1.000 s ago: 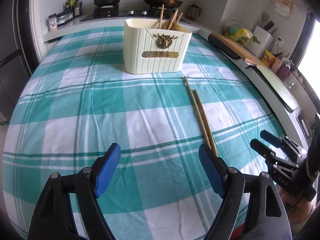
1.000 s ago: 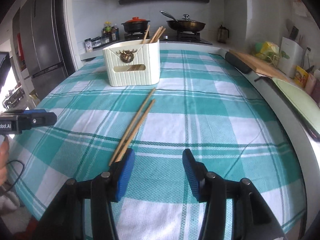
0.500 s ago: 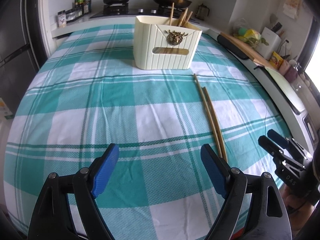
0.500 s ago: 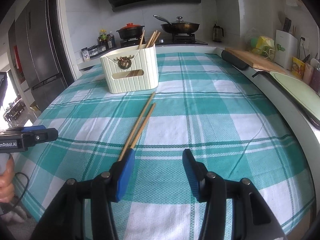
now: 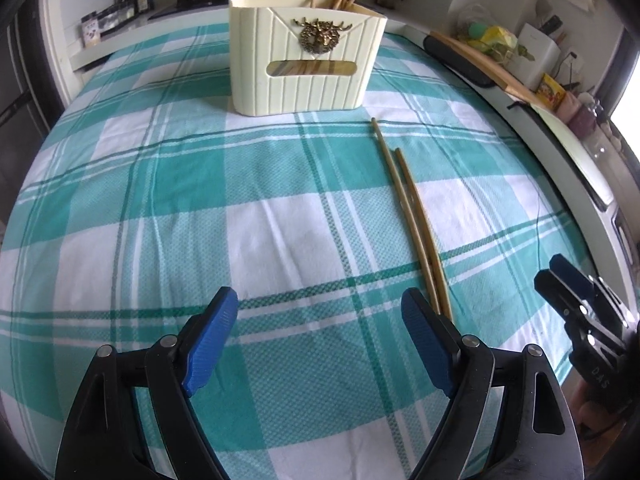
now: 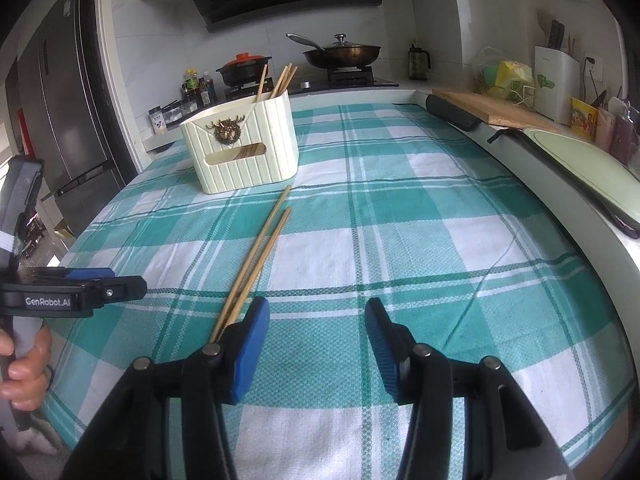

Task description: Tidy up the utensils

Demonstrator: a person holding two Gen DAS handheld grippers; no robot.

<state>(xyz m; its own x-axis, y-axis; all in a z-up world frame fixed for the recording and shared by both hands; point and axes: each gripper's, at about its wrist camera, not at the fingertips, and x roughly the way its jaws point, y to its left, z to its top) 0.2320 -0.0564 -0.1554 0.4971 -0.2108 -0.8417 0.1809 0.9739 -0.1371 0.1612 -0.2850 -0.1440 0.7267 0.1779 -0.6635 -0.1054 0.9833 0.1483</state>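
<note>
The left gripper (image 5: 320, 332) is hovering over the checked tablecloth (image 5: 160, 220), jaws spread wide and gripping nothing. Just right of it two chopsticks (image 5: 412, 216) are lying side by side, tips pointing toward the cream holder (image 5: 304, 64) — more sticks are standing inside. The right gripper (image 6: 316, 332) is hanging open too — empty.

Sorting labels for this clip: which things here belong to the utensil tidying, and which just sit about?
Job: loose chopsticks on the cloth; cream holder with chopsticks already in it.

Lying about: wok, red-lidded pot, cutting board, knife block.
</note>
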